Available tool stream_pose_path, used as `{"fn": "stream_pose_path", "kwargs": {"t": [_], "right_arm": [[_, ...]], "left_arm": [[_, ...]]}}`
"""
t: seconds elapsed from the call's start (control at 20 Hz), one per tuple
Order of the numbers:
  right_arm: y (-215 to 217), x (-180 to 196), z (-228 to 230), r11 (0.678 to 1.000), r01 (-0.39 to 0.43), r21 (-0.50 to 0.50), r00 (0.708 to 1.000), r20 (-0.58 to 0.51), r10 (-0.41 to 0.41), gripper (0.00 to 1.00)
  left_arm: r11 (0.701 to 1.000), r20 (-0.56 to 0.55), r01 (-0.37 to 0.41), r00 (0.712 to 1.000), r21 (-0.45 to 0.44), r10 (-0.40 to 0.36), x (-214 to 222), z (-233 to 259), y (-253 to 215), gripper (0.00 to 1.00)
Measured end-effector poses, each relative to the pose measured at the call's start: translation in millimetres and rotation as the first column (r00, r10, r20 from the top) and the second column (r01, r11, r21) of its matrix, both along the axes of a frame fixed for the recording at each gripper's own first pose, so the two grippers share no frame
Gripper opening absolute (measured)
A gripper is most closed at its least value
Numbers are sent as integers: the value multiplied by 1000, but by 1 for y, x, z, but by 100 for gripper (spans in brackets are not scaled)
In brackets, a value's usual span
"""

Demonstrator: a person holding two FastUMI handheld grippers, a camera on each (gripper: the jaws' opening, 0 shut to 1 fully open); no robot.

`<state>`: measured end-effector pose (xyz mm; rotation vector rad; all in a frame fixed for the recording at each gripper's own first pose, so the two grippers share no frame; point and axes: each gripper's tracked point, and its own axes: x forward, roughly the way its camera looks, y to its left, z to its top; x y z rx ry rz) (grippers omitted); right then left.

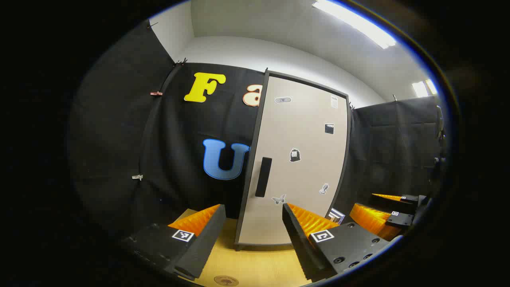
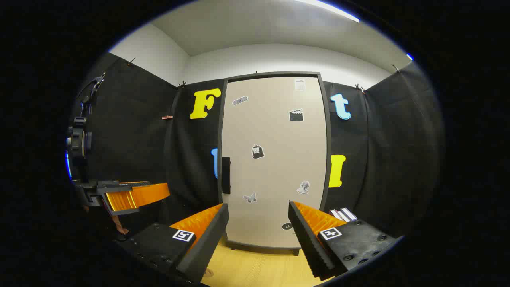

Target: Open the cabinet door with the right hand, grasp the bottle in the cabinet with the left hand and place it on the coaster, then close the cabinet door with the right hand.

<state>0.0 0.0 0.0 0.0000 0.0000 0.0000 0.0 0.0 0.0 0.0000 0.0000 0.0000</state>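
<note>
The cabinet door (image 2: 275, 159) is closed, its stickers too small to read (a clapperboard, a butterfly), dark handle (image 2: 226, 175) at its left edge. Right gripper (image 2: 259, 235) and left gripper (image 1: 253, 235) hang wide open, empty, before it; the coaster (image 1: 226, 280) lies on the table (image 1: 255, 265) below

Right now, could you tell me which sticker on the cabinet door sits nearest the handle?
The butterfly sticker, just below and right of the handle; the other stickers sit farther across or higher on the cabinet door.

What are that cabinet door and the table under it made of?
The cabinet door looks like smooth matte beige laminate board in a dark frame, with stickers lying flat on it. Its handle seems black plastic or painted metal. The table shows pale wood grain, likely veneer or laminate.
</note>
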Motion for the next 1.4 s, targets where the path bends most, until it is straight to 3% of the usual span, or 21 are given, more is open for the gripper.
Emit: {"fn": "stream_pose_path", "kwargs": {"t": [0.95,1.4], "right_arm": [[21,-11,3,1000,16,0,1000,2,-16,98],[56,11,-6,1000,-1,-5,1000,-23,1,98]], "left_arm": [[998,-19,15,1000,67,-14,-5,-3,9,90],[993,17,-12,1000,115,10,-16,8,43,90]]}}
